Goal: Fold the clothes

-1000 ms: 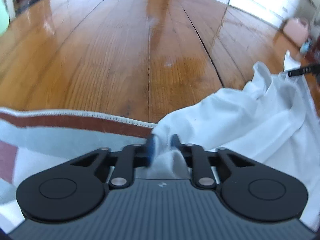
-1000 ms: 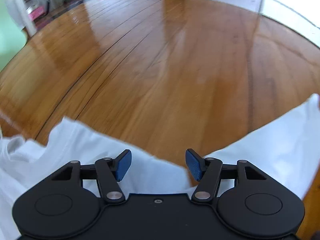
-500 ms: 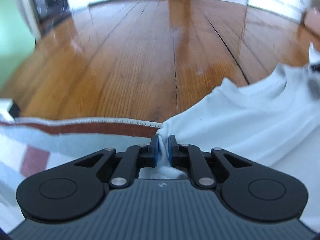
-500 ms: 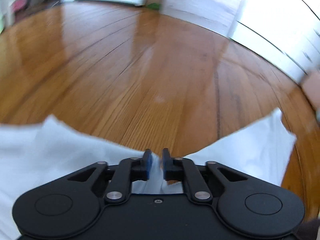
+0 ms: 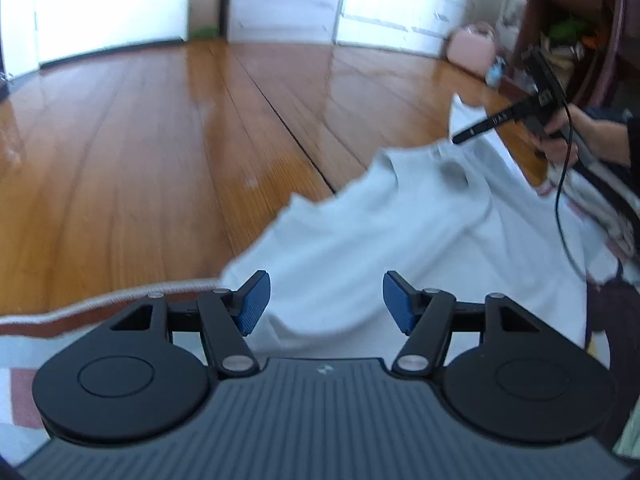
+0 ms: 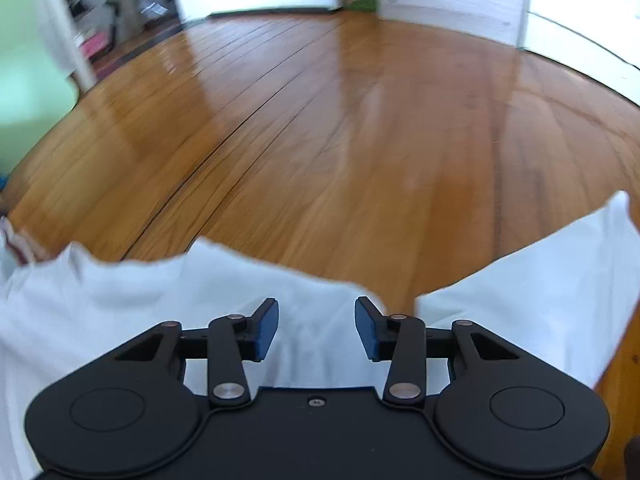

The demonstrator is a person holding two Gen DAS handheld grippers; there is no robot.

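Left wrist: left gripper opening above white garment, gripping nothing; right gripper likewise.

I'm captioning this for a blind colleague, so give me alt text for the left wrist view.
The left gripper hangs over a rumpled white garment, its jaws opening with nothing pinched between the blue pads. The cloth spreads across a glossy wooden floor and a striped rug; at far right a hand holds the right gripper at the garment's far edge.

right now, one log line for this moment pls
left gripper: opening, empty | right gripper: opening, empty | shirt: lying released
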